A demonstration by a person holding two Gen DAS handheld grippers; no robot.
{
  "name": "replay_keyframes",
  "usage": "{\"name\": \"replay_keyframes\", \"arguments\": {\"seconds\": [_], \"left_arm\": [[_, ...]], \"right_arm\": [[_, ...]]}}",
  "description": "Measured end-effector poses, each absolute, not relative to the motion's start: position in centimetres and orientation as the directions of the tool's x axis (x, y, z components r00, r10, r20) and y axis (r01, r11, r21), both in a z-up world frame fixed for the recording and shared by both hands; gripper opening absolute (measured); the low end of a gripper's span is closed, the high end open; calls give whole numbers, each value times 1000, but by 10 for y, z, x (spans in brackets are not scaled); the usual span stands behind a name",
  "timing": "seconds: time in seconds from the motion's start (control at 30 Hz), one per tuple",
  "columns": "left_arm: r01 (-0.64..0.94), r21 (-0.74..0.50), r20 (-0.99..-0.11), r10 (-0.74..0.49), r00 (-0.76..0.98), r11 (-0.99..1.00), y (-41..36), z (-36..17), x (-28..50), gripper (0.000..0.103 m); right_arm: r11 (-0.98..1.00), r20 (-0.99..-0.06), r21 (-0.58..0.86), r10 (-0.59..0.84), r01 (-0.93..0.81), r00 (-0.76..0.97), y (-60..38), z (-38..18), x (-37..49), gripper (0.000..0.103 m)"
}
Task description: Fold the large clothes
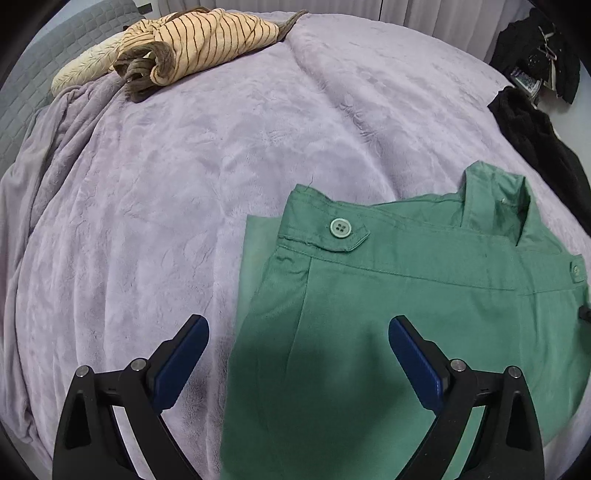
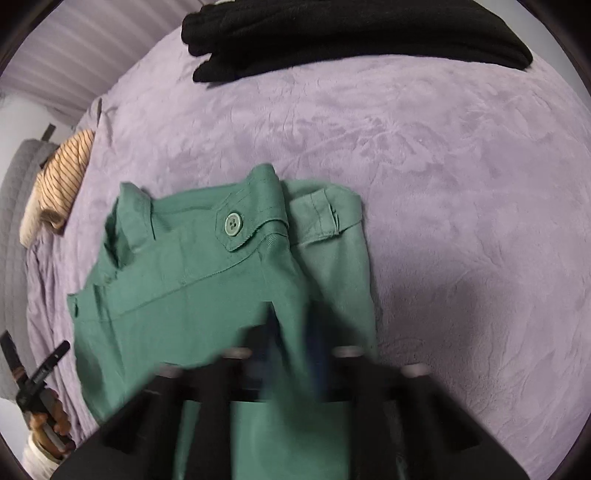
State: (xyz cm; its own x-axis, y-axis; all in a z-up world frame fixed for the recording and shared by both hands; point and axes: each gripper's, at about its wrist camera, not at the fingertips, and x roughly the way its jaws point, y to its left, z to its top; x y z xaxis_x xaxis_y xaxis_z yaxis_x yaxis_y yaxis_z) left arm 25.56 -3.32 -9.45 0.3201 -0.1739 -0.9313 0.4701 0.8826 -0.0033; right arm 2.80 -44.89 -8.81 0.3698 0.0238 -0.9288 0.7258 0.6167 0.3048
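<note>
Open blanket on most sides, clutter only at the far edges

The lilac blanket (image 1: 207, 177) lies bare left of and beyond the green trousers (image 1: 406, 317), wide room for the left gripper (image 1: 298, 334), whose jaws stand spread over the trousers' left edge. At the far left corner a striped garment (image 1: 207, 40) sits bunched; a black garment (image 2: 351, 33) lies along the far right edge. Right of the trousers the blanket is bare too. The right gripper (image 2: 291, 354) is blurred, with trouser cloth between its fingers.
</note>
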Motion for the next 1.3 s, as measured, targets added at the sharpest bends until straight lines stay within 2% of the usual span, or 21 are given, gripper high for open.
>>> {"name": "replay_keyframes", "arguments": {"seconds": [0.1,0.2,0.27,0.37,0.47,0.57,0.67,0.73,0.8,0.87,1.0,1.03,1.13,1.3], "left_arm": [[466,75,-948,-83,308,881,-34,-126,251,99],[444,32,-958,-99,270,895,-23,-148,253,100],[413,11,-963,-102,249,911,-16,-146,257,100],[430,77,-954,-59,293,899,-9,-127,255,100],[473,51,-943,-113,312,880,4,-100,241,100],[513,28,-944,-146,296,858,15,-89,215,100],[546,72,-956,-99,277,834,20,-106,190,100],[532,105,-969,-35,246,840,30,-132,180,100],[499,56,-975,-59,212,865,45,-147,177,100],[469,29,-977,-75,201,883,54,-148,179,101],[463,69,-974,-41,224,884,64,-140,176,101],[461,84,-973,-28,229,883,65,-137,173,101],[476,115,-967,-13,256,872,68,-124,161,101],[510,105,-968,-29,248,854,67,-104,135,101]], "right_arm": [[648,-929,256,-42,717,369,-446,-90,22,4],[596,-939,260,-27,759,343,-460,-112,9,4],[550,-924,310,-17,776,381,-466,-113,0,5],[535,-927,285,-57,795,371,-463,-99,-12,10],[586,-919,255,-102,769,382,-439,-69,-25,10],[650,-908,269,-74,710,412,-400,-51,-36,10],[685,-921,285,1,671,390,-365,-59,-51,10],[684,-944,243,6,688,329,-354,-78,-62,10],[645,-963,210,7,734,270,-355,-104,-79,9],[598,-960,234,19,766,279,-363,-116,-99,3],[544,-955,255,10,799,298,-372,-106,-120,2],[539,-956,250,8,804,293,-371,-101,-122,7],[531,-952,263,5,806,307,-361,-85,-129,8],[517,-941,301,28,801,336,-337,-70,-132,8]]}}
